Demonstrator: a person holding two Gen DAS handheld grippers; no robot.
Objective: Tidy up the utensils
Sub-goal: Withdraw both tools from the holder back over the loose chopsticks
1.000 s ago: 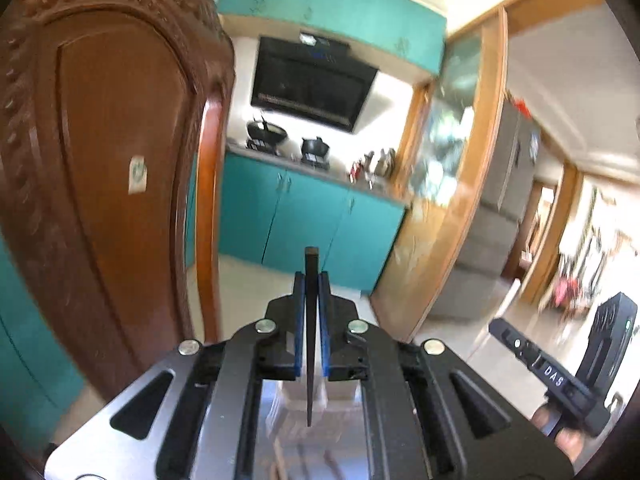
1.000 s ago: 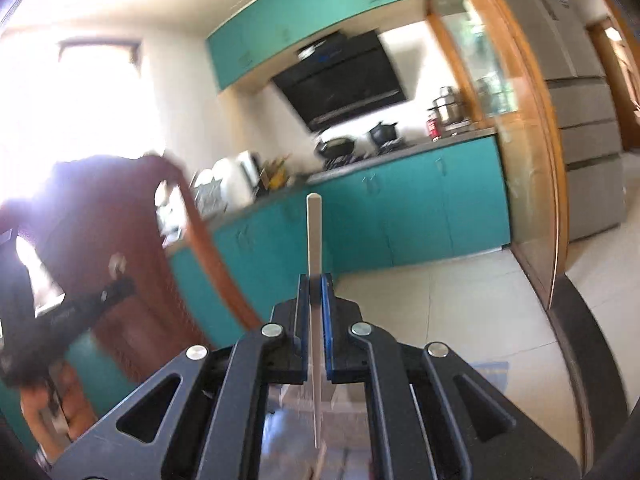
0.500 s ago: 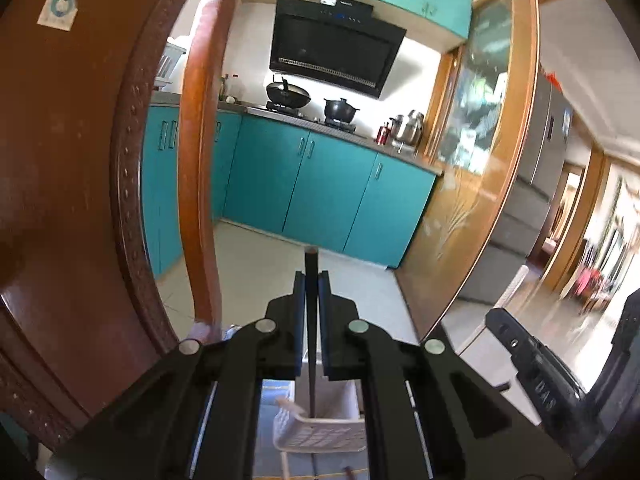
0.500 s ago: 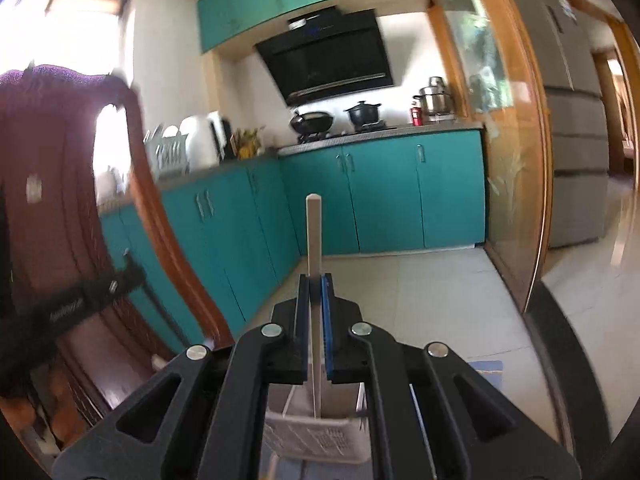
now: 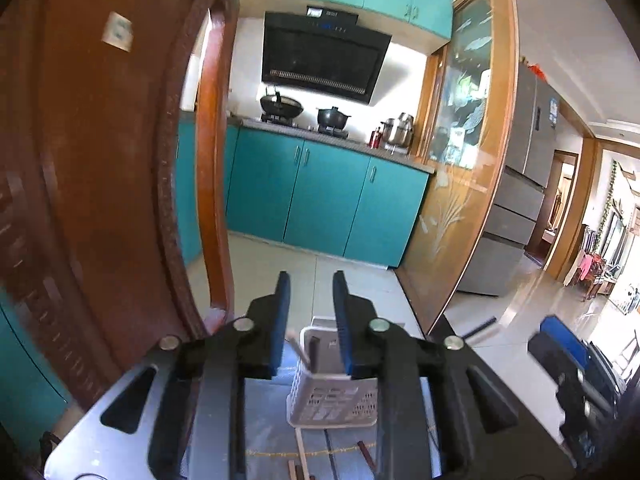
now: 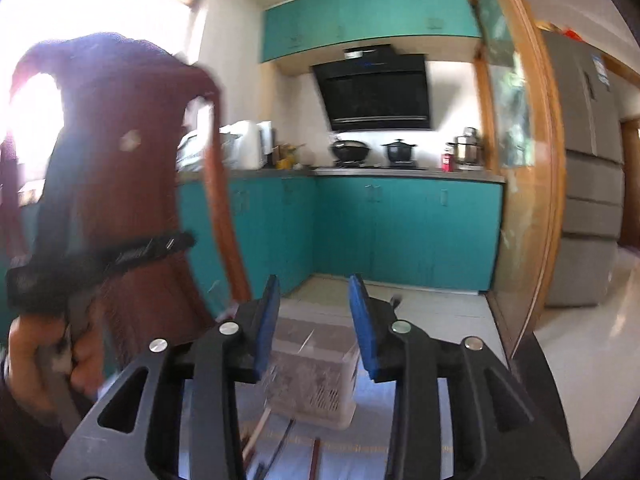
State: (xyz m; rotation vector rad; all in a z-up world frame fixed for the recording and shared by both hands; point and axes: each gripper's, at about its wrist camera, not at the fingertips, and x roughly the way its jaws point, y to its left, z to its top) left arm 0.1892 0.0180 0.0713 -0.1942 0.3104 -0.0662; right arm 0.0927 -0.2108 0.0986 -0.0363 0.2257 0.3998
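A white slotted basket (image 5: 332, 394) stands on the table just beyond my left gripper (image 5: 311, 280). A dark chopstick (image 5: 314, 354) and a pale chopstick (image 5: 298, 350) lean inside it. The left jaws are opening and nothing is between them. My right gripper (image 6: 315, 284) hangs over the same basket (image 6: 316, 384), which is blurred in that view. Its jaws are also opening, with nothing between them. Several loose chopsticks (image 5: 304, 452) lie on the table in front of the basket.
A carved wooden chair back (image 5: 100, 160) rises close on the left. In the right wrist view a hand (image 6: 40, 352) holds the left gripper beside the chair (image 6: 120, 160). Teal kitchen cabinets (image 5: 328, 200) and a fridge (image 5: 520, 208) stand beyond.
Both grippers came down toward the basket and opened. The left let go of its dark chopstick and the right of its pale one. Two chopsticks now stand in the basket.
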